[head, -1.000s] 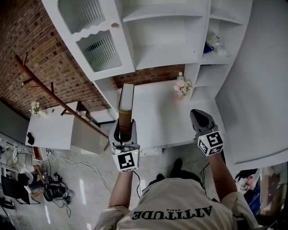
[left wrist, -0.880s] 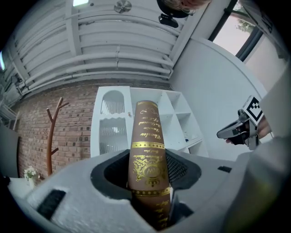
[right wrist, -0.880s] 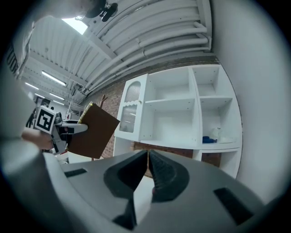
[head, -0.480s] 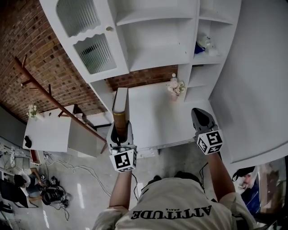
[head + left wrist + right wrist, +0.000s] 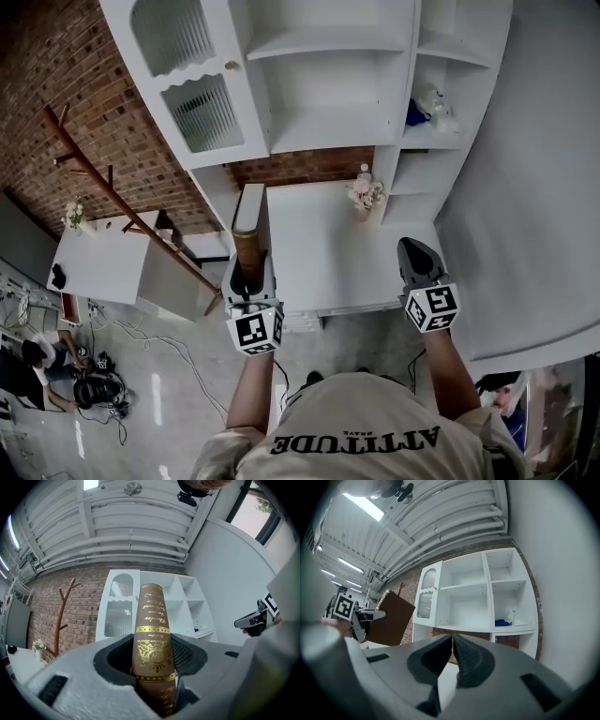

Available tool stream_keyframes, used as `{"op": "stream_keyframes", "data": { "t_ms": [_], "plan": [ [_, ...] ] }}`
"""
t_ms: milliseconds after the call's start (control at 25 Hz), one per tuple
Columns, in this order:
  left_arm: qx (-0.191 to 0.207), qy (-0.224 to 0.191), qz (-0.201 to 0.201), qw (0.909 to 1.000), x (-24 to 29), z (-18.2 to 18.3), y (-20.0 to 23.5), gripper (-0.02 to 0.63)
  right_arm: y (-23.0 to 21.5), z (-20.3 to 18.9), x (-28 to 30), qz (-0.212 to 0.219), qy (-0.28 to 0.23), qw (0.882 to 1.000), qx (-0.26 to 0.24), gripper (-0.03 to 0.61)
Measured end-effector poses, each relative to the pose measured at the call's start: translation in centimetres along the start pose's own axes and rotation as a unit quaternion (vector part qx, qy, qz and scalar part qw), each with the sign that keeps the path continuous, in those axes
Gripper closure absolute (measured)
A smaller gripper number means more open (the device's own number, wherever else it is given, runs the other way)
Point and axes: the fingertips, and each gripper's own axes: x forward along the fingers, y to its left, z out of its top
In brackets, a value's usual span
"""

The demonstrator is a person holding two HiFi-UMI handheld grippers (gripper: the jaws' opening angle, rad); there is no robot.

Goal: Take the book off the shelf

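Observation:
The brown book with gold lettering on its spine is off the white shelf unit. It stands out in front of it, over the white desk. My left gripper is shut on the book's lower end, one jaw on each cover. My right gripper hovers to the right of the book at about the same height. It is shut with nothing in it. The right gripper view also shows the book held at the far left.
A small vase of flowers stands on the desk near the shelf's right column. A blue and white bundle lies in a right-hand compartment. A wooden coat rack and a white side table are at the left, by the brick wall.
The left gripper has shifted a little to the left with the book, which has rolled slightly. The right gripper has drifted sideways. Both grips are unchanged.

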Motion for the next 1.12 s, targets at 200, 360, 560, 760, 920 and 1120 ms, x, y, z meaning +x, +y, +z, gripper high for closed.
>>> {"op": "stream_keyframes", "data": {
  "t_ms": [200,360,560,760,920,1120],
  "plan": [
    [0.006,-0.01,-0.002,0.9999,-0.1,0.8,-1.2,0.388,-1.4,0.3,-0.5,0.0,0.0,1.0,0.003,0.548],
    [0.005,-0.002,0.0,1.0,-0.3,0.9,-1.5,0.388,-1.6,0.8,-0.7,0.004,-0.005,1.0,-0.001,0.548],
    [0.008,-0.012,-0.001,0.9999,-0.4,1.4,-2.0,0.388,-1.7,0.8,-1.0,0.01,-0.008,1.0,0.003,0.548],
    [0.007,-0.012,-0.002,0.9999,-1.0,1.7,-2.1,0.388,-1.6,0.8,-1.5,0.007,-0.012,1.0,0.01,0.548],
    [0.007,-0.011,-0.003,0.9999,-1.1,1.6,-2.2,0.388,-1.6,0.8,-1.6,0.006,-0.013,1.0,0.012,0.548],
    [0.005,-0.012,-0.004,0.9999,-1.3,1.6,-2.1,0.388,-1.3,0.9,-1.4,0.009,-0.013,1.0,0.008,0.548]
  ]
}}
